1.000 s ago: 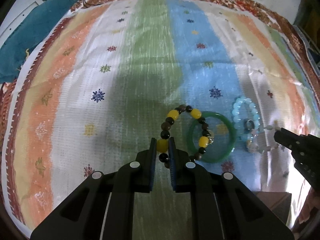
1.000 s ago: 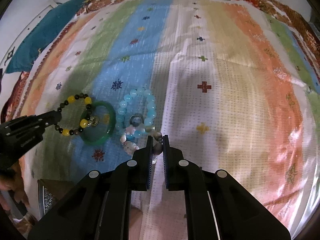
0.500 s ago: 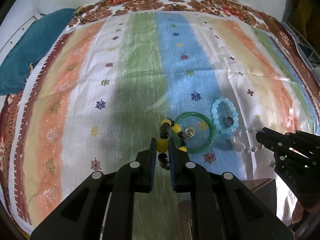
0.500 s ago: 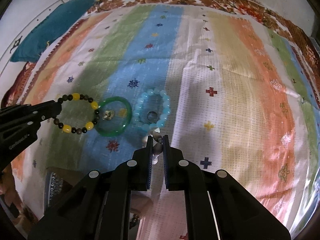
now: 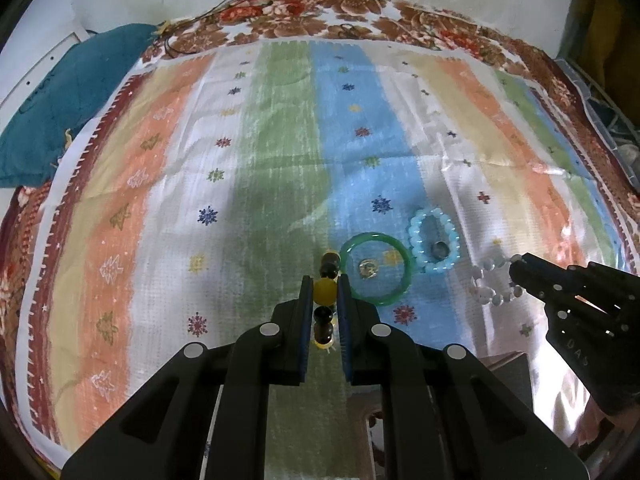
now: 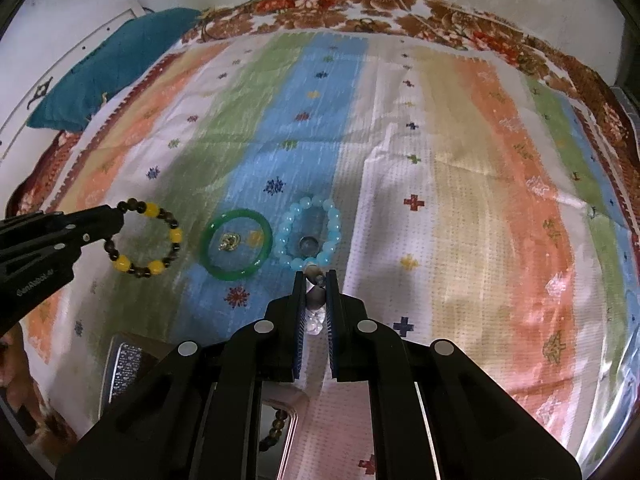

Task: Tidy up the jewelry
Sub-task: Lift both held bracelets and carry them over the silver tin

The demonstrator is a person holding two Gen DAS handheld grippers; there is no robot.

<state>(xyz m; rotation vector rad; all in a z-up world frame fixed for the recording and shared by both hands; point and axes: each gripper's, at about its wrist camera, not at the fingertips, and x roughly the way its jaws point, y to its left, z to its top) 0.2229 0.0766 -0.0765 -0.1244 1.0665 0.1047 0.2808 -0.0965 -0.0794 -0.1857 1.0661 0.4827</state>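
Left wrist view: the left tool (image 5: 325, 289) is clamped tight on a yellow bead of the yellow-and-dark bead bracelet (image 5: 328, 270), which is seen edge-on between the blue pads and appears to hang clear of the striped cloth (image 5: 256, 184) covering the bed. On the blue stripe lie the green bangle (image 5: 377, 268), with a small gold-coloured piece (image 5: 369, 267) inside its ring, and just beside it the pale blue bead bracelet (image 5: 434, 245), ringed around a small dark piece (image 5: 439, 247). At the right edge the right tool (image 5: 516, 270) pinches a clear bead bracelet (image 5: 490, 280), its loop dangling.

Right wrist view: the right tool (image 6: 316, 288), fully closed, grips brownish and clear beads of the clear bead bracelet (image 6: 314, 300). The left tool (image 6: 114, 222) enters from the left, holding the yellow-and-dark bead bracelet (image 6: 146, 236) as an open loop of amber-yellow and dark brown beads. The green bangle (image 6: 237, 244), glossy and smooth, and the pale blue bead bracelet (image 6: 310, 232), of translucent round beads, rest side by side on the cloth. A box (image 6: 124, 364) shows partly at the bottom left, its contents unclear.

Sorting looks to be at an early-to-middle stage: two bracelets are picked up but not yet put away, while two more and the small pieces remain to be collected.
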